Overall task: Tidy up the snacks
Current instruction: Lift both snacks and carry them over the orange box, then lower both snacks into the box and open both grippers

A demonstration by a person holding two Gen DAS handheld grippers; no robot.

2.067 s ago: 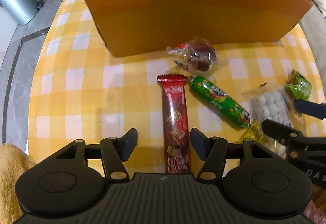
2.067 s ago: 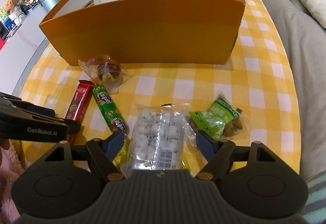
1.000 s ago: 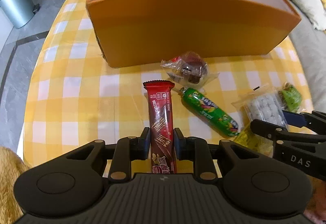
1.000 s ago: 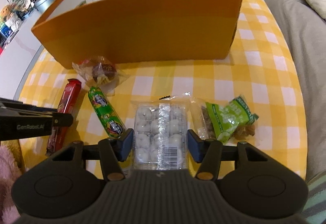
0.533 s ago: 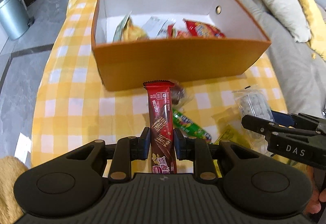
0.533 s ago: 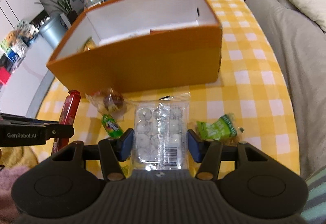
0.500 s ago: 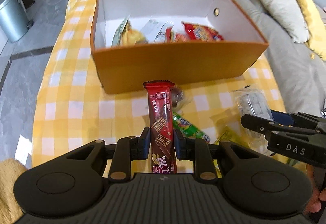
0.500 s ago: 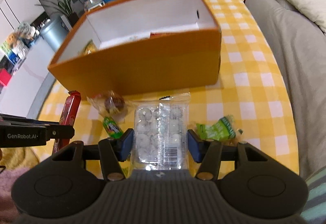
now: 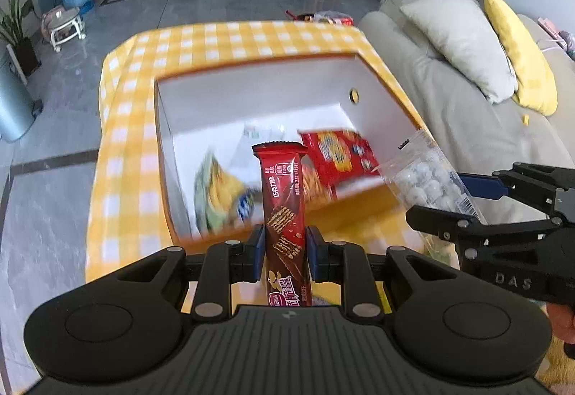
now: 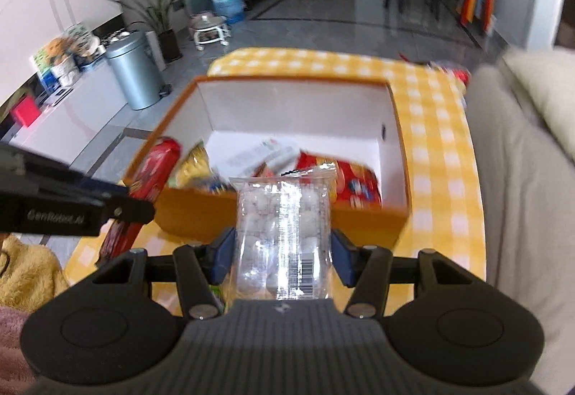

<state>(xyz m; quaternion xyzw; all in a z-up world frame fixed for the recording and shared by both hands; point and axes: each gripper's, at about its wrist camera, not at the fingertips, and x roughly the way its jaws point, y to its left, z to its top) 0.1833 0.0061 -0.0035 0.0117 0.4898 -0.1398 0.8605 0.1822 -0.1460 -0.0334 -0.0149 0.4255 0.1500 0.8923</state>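
My left gripper (image 9: 284, 253) is shut on a red chocolate wafer bar (image 9: 284, 201), held upright above the near wall of the orange box (image 9: 406, 100). My right gripper (image 10: 282, 253) is shut on a clear pack of white candies (image 10: 284, 219), held above the box's near wall (image 10: 201, 215). The candy pack (image 9: 427, 179) and right gripper (image 9: 499, 212) also show at the right of the left wrist view. The wafer bar (image 10: 151, 186) shows at the left of the right wrist view. Several snack packets lie inside the box, among them a red one (image 9: 337, 154).
The box stands on a table with a yellow checked cloth (image 9: 118, 158). A grey sofa (image 9: 467, 115) with pillows runs along the right. A metal bin (image 10: 134, 75) stands on the floor to the left. The snacks on the table near me are hidden.
Both grippers have risen and moved forward with their snacks, from near table level to above the box. The box's inside now shows from above.
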